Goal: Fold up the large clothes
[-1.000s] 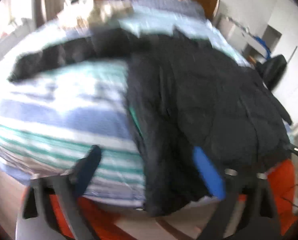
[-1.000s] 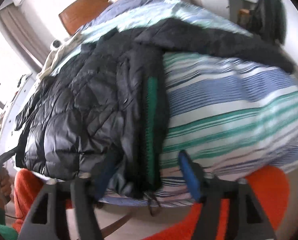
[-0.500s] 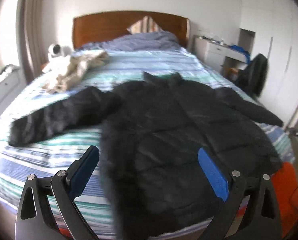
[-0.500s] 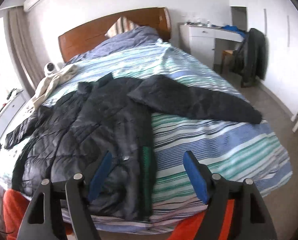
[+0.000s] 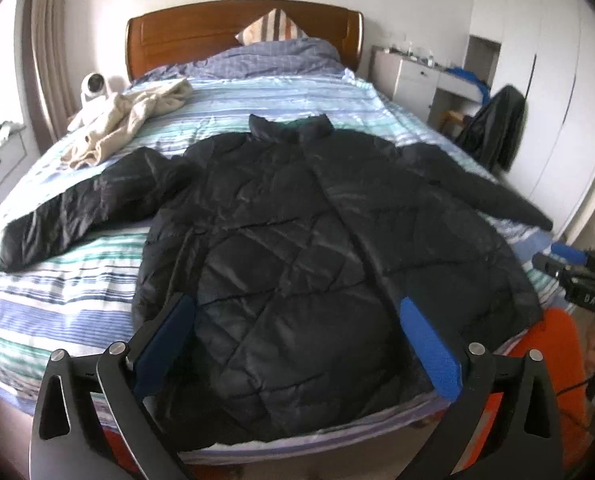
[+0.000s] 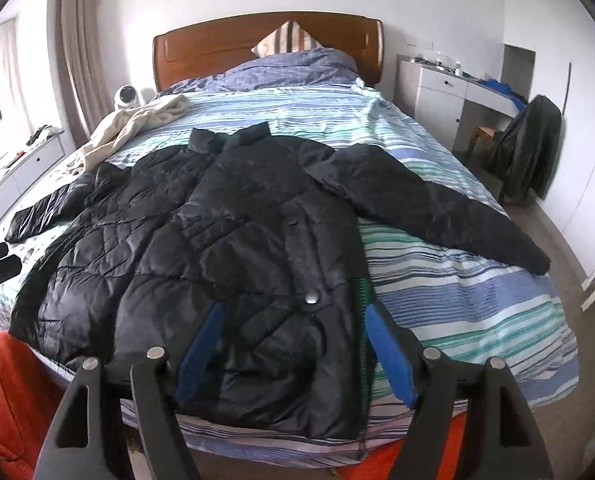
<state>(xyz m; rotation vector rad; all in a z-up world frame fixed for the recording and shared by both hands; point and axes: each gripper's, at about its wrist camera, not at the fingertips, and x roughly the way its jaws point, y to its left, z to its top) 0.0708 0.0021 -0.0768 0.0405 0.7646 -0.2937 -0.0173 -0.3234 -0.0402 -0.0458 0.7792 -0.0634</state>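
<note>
Your left gripper (image 5: 295, 346) and right gripper (image 6: 293, 354) both gape wide, holding nothing, above the black puffer jacket (image 5: 297, 248) spread mid-frame on the striped bed (image 6: 477, 308), its hem hidden behind your fingers.

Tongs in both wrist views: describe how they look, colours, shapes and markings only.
The left tongs have two black angular arms with triangular cut-outs, silver round bolts and blue pads on the inner faces. The right tongs are built alike: black frame, silver bolts, blue pads. Seen from the left wrist view, the right tongs' black body carries small pale lettering, too blurred to read.
</note>
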